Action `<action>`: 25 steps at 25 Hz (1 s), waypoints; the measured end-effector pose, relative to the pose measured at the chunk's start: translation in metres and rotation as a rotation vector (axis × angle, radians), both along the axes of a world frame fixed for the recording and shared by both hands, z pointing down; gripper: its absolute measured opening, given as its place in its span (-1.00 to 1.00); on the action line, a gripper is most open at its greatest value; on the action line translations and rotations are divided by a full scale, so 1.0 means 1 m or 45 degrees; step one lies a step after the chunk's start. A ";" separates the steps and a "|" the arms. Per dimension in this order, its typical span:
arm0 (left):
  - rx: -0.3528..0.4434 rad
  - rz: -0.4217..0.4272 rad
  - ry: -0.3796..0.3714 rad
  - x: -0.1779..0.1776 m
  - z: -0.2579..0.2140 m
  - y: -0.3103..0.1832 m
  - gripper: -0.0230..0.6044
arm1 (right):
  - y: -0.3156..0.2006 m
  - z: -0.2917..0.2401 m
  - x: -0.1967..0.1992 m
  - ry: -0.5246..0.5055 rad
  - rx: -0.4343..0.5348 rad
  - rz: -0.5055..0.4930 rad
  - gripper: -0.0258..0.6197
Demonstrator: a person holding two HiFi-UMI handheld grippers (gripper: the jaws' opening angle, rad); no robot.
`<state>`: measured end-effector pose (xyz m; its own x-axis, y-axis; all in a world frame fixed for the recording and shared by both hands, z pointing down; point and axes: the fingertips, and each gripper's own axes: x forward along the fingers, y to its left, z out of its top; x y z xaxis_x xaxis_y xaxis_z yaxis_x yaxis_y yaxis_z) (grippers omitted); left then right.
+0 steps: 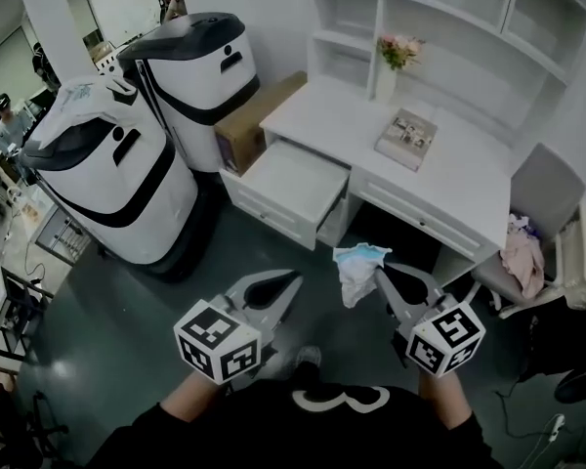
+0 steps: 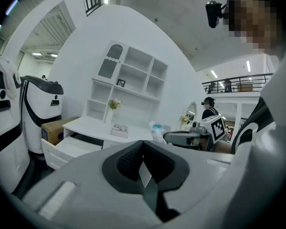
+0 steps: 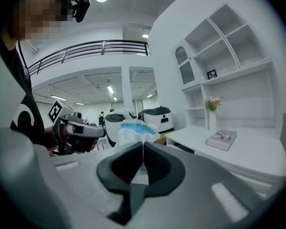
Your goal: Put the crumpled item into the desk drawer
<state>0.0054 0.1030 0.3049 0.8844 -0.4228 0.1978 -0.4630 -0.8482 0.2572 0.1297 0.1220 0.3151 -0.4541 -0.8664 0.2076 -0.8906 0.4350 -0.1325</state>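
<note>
The crumpled item, a white and light-blue wad, hangs in the air in front of the desk, pinched at its edge by my right gripper. In the right gripper view the wad bulges above the closed jaws of the right gripper. The desk drawer stands pulled out, ahead and to the left of the wad, its white inside bare. My left gripper hovers left of the wad with its jaws together and nothing in them. In the left gripper view the left gripper faces the drawer.
The white desk carries a book and a vase of flowers under shelves. Two large white-and-black machines and a cardboard box stand left of the drawer. A grey chair with pink cloth is at the right.
</note>
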 end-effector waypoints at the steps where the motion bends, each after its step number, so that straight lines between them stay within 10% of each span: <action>1: -0.007 0.000 0.000 0.002 0.001 -0.019 -0.90 | -0.018 0.001 0.001 0.004 -0.009 -0.001 -0.90; 25: -0.042 -0.123 0.024 -0.013 0.016 -0.195 -0.90 | -0.197 0.002 -0.007 0.095 -0.030 -0.100 -0.90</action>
<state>-0.0079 -0.0917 0.3205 0.8433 -0.5000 0.1969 -0.5374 -0.7905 0.2938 0.1226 -0.0745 0.3175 -0.5030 -0.8231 0.2637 -0.8616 0.5015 -0.0782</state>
